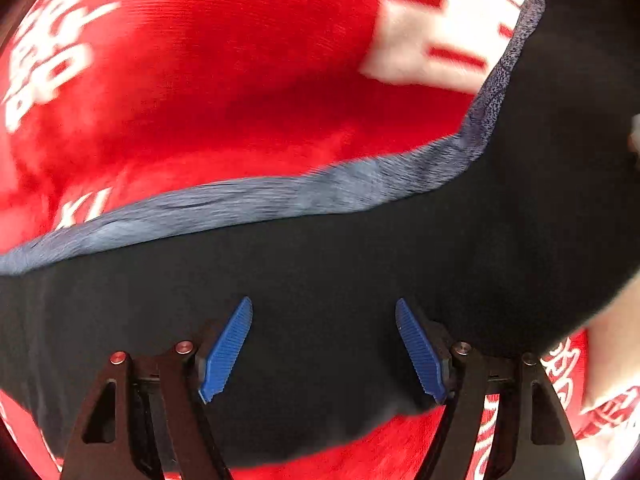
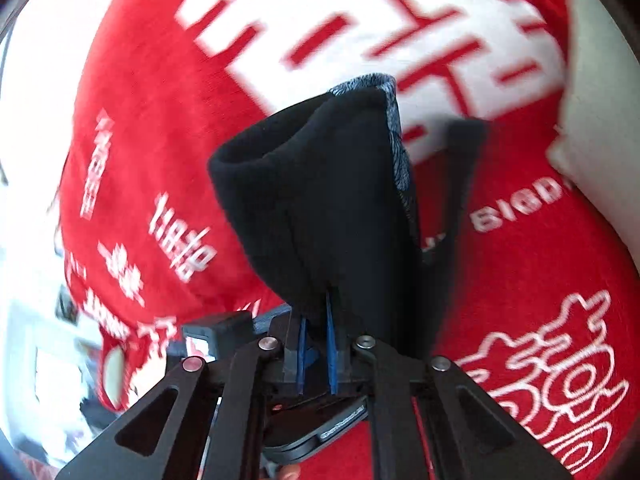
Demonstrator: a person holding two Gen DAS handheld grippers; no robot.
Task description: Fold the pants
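Observation:
The pants [image 1: 340, 264] are black with a grey-blue mottled inner band along the upper edge [image 1: 280, 196]. They lie across a red cloth with white print [image 1: 200, 80]. My left gripper [image 1: 324, 312] is open just above the black fabric, its blue pads [image 1: 226, 350] spread wide with nothing between them. In the right wrist view my right gripper [image 2: 316, 308] is shut on a fold of the pants [image 2: 320, 200], which rises as a bunched black cone with the grey lining showing at its right edge.
The red printed cloth [image 2: 520, 280] covers the whole work surface. A white edge [image 2: 592, 120] lies at the far right. The other gripper's black camera housing [image 2: 216, 332] sits low left in the right wrist view. Blurred clutter is at the far left.

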